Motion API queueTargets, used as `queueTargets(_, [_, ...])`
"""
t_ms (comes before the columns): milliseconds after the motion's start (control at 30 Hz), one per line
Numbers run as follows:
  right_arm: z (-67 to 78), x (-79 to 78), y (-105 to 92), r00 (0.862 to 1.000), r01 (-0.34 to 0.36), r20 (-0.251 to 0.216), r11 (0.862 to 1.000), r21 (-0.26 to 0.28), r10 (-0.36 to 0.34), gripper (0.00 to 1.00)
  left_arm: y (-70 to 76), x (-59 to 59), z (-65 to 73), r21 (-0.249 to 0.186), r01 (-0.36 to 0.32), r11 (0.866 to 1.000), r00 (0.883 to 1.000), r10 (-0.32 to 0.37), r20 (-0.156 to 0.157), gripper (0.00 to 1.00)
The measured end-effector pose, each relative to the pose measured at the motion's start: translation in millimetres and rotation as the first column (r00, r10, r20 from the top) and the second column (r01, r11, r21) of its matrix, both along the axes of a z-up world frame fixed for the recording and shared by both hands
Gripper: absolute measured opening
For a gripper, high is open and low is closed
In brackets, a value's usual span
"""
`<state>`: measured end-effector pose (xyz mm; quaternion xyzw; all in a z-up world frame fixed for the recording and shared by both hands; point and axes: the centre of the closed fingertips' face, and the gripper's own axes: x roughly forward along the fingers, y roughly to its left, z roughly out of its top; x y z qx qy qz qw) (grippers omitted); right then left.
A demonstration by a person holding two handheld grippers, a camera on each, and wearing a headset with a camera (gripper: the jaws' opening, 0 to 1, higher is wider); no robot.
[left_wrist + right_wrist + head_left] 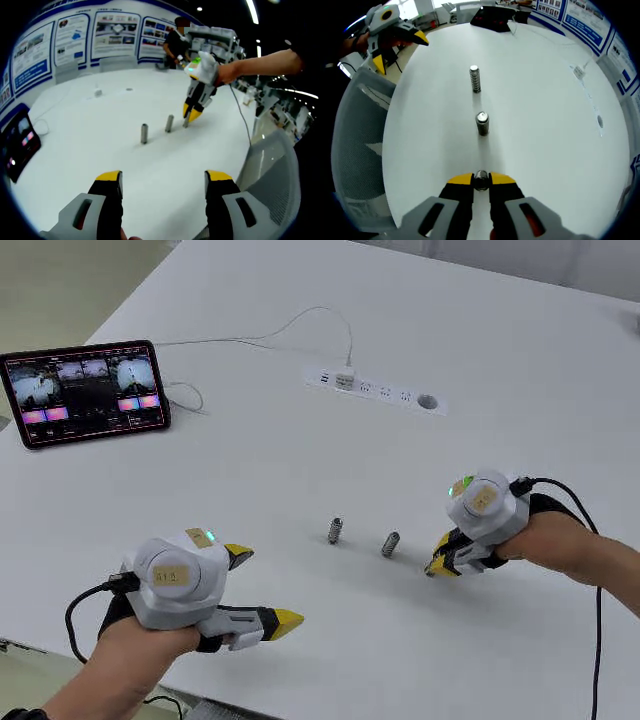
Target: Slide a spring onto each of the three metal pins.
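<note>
- The springs are judged to be light, short coils of steel wire. They give along their length, are easily squashed or flicked away if pinched hard, and are apt to roll on the smooth table [250,470].
- A light hold across the middle of a coil is judged best, so that the open end is left free for the pin.
- Two upright metal pins are seen in the head view, each already wrapped in a ribbed grey coil: the left pin [335,530] and, just beside it at 3 o'clock, the middle pin [390,544].
- The right gripper [438,566] is set low at 3 o'clock of the middle pin. Its jaws are closed around a third metal piece [480,180], small and round-topped. Whether a spring is on it cannot be told.
- The left gripper [262,588] is held wide open and empty at 7 o'clock of the pins, well apart from them.
- A tablet [85,390] lies at 10 o'clock of the pins, and a power strip [385,392] at 12 o'clock.
</note>
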<state>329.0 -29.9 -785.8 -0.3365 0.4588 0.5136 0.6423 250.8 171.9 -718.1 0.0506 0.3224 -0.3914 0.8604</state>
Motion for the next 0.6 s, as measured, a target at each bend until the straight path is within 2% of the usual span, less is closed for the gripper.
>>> queueTargets(400, [-7.5, 2.1, -0.4, 1.0, 0.018, 0.012, 1.0, -0.002, -0.018, 0.14, -1.2, 0.0, 0.7, 0.001, 0.002, 1.0, 1.0, -0.002, 0.001, 0.68])
queueTargets(600, [-8.2, -1.0, -3.9, 1.0, 0.019, 0.006, 1.0, -0.003, -0.019, 0.24, 0.6, -1.1, -0.1, 0.0, -0.004, 1.0, 1.0, 0.004, 0.0, 0.68])
